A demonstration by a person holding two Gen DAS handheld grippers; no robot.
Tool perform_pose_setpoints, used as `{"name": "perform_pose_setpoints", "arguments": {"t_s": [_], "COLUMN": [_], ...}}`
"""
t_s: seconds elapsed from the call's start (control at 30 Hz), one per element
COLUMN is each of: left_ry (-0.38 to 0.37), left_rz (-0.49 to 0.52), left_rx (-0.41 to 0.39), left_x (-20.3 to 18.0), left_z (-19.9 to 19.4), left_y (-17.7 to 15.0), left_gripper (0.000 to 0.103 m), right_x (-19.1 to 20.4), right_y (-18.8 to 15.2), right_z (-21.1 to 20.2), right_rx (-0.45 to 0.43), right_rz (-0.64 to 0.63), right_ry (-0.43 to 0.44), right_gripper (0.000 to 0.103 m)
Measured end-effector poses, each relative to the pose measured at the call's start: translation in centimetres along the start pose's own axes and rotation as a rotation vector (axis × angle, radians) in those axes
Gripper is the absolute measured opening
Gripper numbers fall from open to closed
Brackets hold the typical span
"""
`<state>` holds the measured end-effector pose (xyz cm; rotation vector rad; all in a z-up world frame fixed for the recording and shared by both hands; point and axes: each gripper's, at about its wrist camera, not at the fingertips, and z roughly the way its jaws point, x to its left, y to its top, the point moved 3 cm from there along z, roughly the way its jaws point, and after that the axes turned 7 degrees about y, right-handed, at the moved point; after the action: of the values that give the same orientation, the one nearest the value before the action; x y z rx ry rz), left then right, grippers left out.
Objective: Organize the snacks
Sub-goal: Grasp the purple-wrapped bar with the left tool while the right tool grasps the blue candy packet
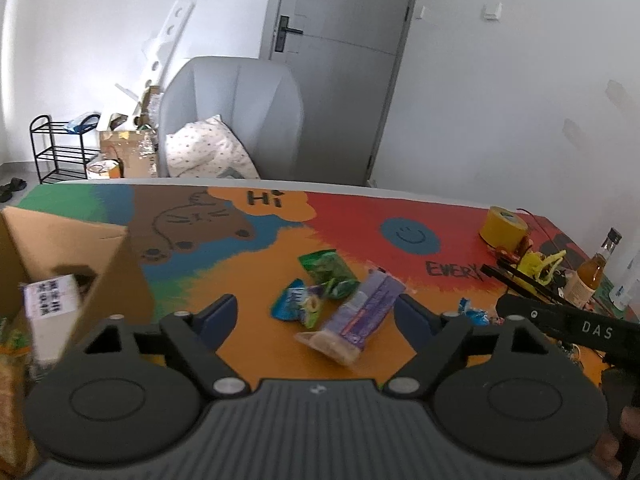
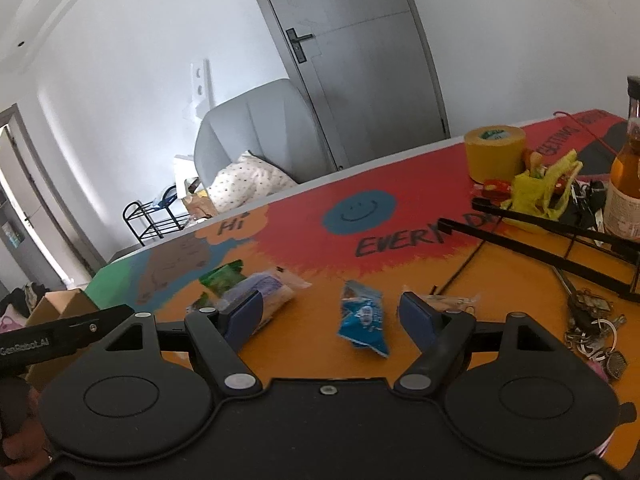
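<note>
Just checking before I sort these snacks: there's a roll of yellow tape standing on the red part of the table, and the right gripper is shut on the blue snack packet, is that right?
Not quite. The right gripper is open; the blue snack packet lies loose on the table between its fingers, ungripped, as the right wrist view shows. The yellow tape roll does stand on the red part.

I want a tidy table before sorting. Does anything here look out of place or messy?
Yes. Snack packets lie scattered on the painted table: a green packet, a long purple wrapped pack lying askew against it, and a blue packet apart. A bunch of metal keys sits loose among the non-snack clutter.
</note>
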<state>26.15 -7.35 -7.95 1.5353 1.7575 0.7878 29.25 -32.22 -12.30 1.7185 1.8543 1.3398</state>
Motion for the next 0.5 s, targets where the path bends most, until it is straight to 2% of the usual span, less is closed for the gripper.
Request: {"name": "perform_pose_setpoints", "arguments": {"t_s": [0.17, 0.33, 0.5], "left_ry": [-0.017, -0.035, -0.055], "left_rz": [0.014, 0.025, 0.044], "left_rx": [0.027, 0.053, 0.071], "left_x": [-1.1, -1.9, -2.7], "left_z": [1.8, 3.6, 5.2], "left_y": [-0.1, -0.2, -0.3], "left_gripper": [0.067, 0.062, 0.057], "right_x": [-0.5, -0.9, -1.5], "right_y": [-0.4, -0.5, -0.7], "right_z": [1.6, 3.2, 4.4], "right_rx": [0.032, 0.064, 0.075], "right_rz": [0.008, 0.016, 0.029], "right_ry": [0.008, 0.009, 0.007], "right_gripper": [0.073, 0.065, 0.064]}}
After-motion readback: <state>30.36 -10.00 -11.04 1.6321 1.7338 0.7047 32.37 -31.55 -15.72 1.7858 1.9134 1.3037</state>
